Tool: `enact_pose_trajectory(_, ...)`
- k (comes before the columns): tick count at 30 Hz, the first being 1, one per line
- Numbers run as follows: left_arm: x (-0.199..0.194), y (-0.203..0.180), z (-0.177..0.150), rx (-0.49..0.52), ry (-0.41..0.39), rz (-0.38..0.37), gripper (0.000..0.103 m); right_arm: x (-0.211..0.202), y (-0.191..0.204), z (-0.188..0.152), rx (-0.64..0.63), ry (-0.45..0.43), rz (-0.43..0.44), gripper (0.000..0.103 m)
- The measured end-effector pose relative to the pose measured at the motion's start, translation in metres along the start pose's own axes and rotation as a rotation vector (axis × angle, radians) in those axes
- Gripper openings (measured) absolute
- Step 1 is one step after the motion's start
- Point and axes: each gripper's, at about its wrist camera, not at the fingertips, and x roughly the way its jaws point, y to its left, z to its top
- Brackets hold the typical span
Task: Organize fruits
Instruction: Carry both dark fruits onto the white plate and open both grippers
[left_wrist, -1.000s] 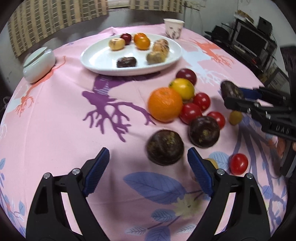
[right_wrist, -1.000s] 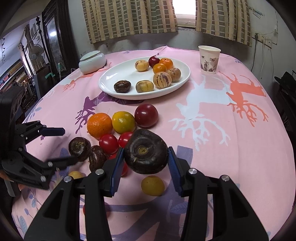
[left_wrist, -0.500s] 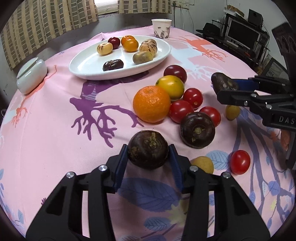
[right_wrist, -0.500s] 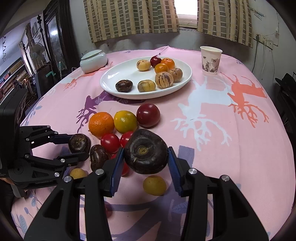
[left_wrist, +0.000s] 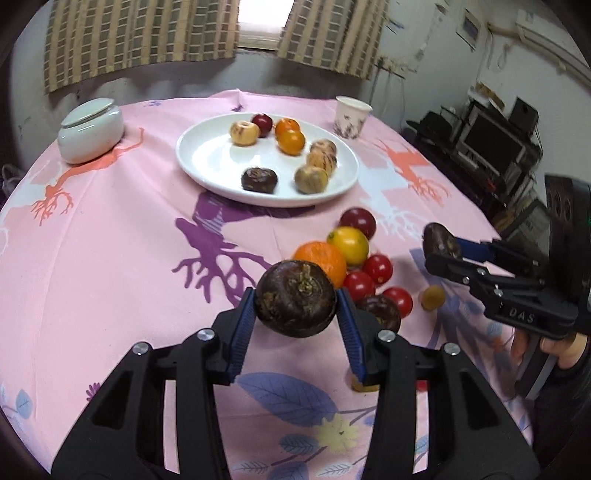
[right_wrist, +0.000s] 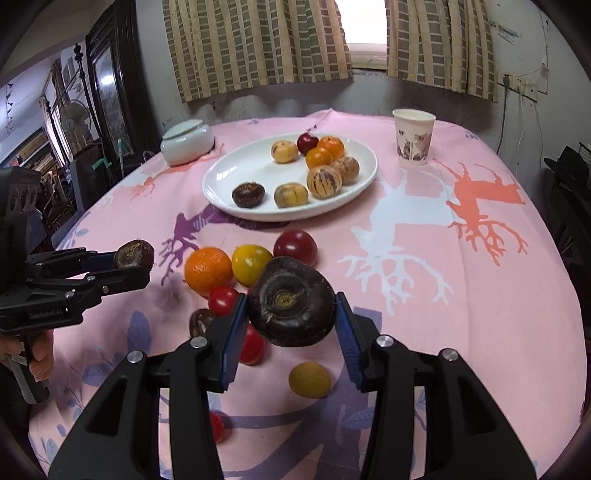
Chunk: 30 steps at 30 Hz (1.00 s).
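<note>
Gripping one dark purple fruit (left_wrist: 295, 302) in my left tongs (left_wrist: 295, 314) and another dark fruit (right_wrist: 291, 301) in my right tongs (right_wrist: 291, 314), I hold both clamped above the loose fruit pile (right_wrist: 236, 266), short of the white plate (right_wrist: 221, 181).

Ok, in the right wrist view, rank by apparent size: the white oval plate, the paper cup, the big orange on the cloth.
1. White oval plate, clearly largest.
2. Big orange and paper cup look alike; the orange sits nearer the camera, so I won't rank them.

Pink-clothed table (left_wrist: 110, 258): plate (left_wrist: 207, 170), loose fruit (left_wrist: 320, 258)
</note>
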Motion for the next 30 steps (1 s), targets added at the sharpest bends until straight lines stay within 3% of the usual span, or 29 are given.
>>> enact_pose_trajectory(3,-0.010,0.000,0.005,-0.003,-0.023,0.032,0.045,-0.006,0.004,0.008,-0.019,-0.025,-0.005,0.047)
enact_pose_trajectory(6,-0.012,0.005,0.016,-0.023,-0.024,0.012,0.045,-0.006,0.010,0.021,-0.061,-0.045,-0.029,0.047)
enact_pose_trajectory(13,0.005,0.018,0.064,-0.025,-0.072,0.072,0.045,0.017,0.016,0.064,-0.123,-0.071,-0.052,0.047)
enact_pose_trajectory(21,0.067,0.041,0.116,-0.099,-0.050,0.101,0.045,0.090,0.029,0.109,-0.171,0.011,-0.094,0.047)
enact_pose_trajectory(30,0.107,0.059,0.117,-0.169,0.009,0.121,0.045,0.135,0.040,0.112,-0.232,0.073,-0.119,0.047)
